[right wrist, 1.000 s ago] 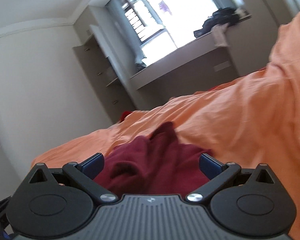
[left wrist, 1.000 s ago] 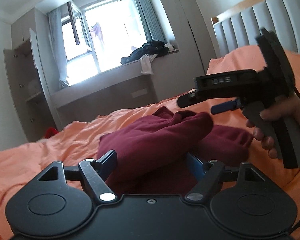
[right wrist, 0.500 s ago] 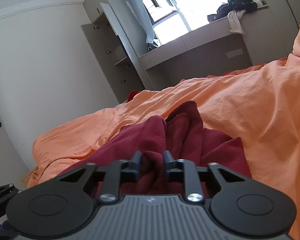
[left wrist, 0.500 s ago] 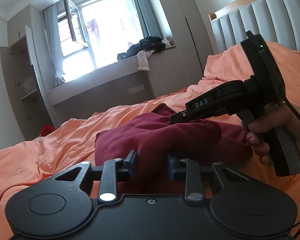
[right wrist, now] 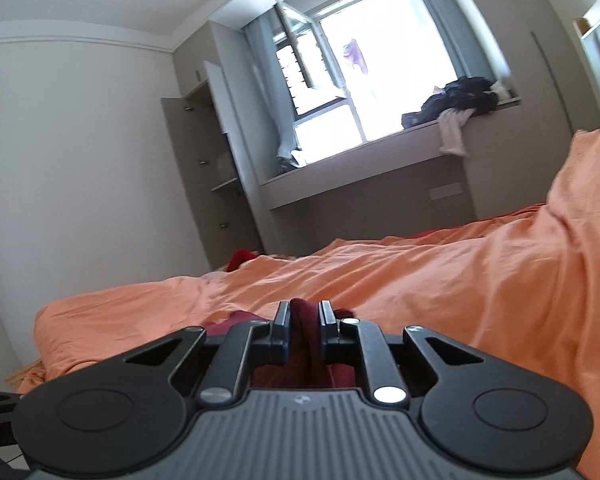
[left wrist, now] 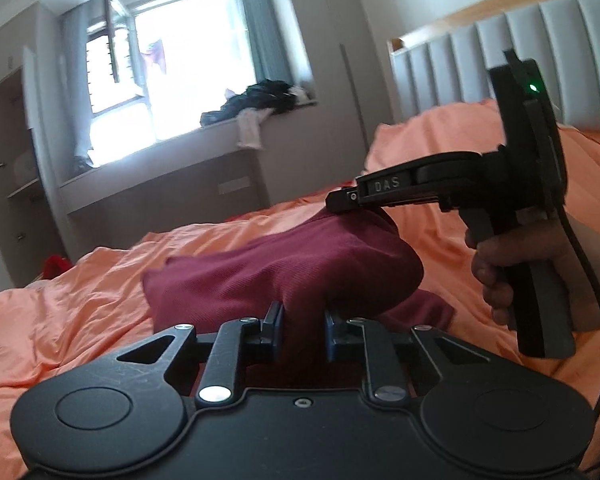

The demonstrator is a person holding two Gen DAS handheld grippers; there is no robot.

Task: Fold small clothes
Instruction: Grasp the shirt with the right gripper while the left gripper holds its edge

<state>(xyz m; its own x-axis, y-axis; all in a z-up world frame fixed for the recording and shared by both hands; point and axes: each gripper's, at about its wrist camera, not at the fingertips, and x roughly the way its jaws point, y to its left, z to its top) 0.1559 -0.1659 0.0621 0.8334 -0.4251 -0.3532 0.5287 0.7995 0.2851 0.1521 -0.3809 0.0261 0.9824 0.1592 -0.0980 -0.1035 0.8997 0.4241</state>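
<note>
Maroon garment hangs bunched just above the orange bed, both tongs, left and right, just clamped onto it; folding looks barely begun.

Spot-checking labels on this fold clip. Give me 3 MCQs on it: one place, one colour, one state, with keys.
1. Where does the pile of dark clothes lie?
A. on the window ledge
B. on the floor
C. on the headboard

2. What colour is the garment being handled?
A. grey
B. maroon
C. white

3. How is the left gripper?
A. wide open above the bed
B. shut on nothing
C. shut on the garment

Key:
1 A, the pile sits on the ledge under the window.
2 B, dark red cloth on the orange bedding.
3 C, its fingers pinch cloth, as does the right gripper.
</note>
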